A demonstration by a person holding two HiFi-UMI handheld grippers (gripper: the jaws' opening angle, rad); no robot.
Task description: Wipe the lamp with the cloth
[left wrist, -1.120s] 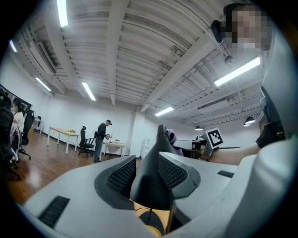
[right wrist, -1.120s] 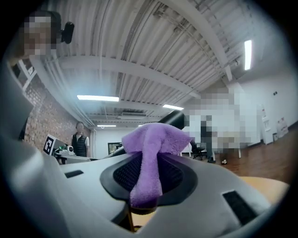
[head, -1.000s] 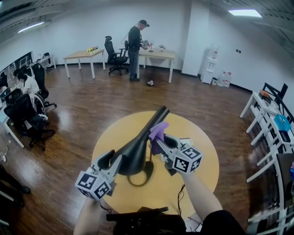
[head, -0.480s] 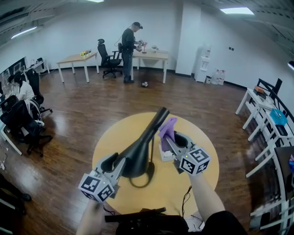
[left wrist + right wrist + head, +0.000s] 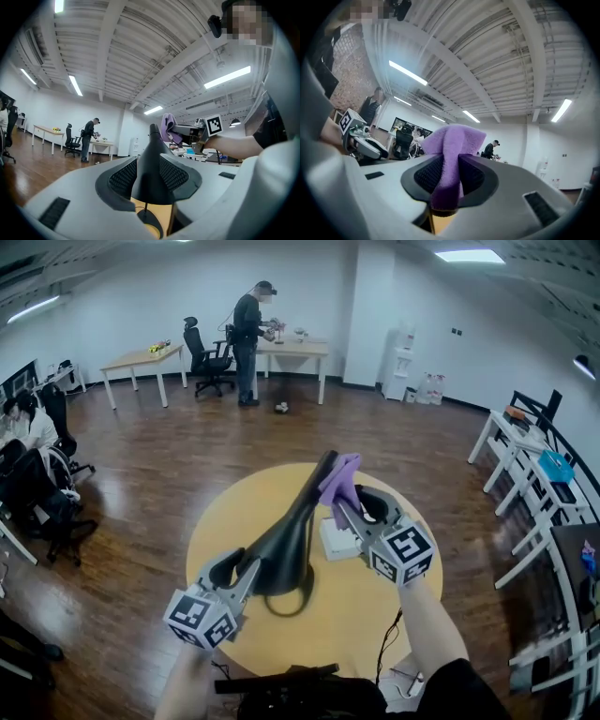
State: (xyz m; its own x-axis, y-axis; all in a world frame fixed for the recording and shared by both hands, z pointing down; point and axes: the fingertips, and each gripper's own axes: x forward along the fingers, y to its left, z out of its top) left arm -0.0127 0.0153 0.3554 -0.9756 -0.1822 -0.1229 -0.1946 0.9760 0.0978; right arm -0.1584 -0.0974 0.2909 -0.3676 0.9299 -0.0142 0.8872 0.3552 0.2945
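While left gripper (image 5: 246,570) clamps black lamp (image 5: 292,535), right gripper (image 5: 345,512) jaws pinch purple cloth (image 5: 339,479).

Matt lamp (image 5: 291,538), napped cloth (image 5: 339,479)
In left gripper (image 5: 242,568): smooth matt black surface. In right gripper (image 5: 350,510): soft fuzzy fabric.

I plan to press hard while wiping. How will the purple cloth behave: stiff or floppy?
Probably floppy: the cloth folds and bulges above the right gripper, so it should drape around the lamp. Likely light, since a small pinch holds it upright. Its fuzzy surface seems unlikely to slip.
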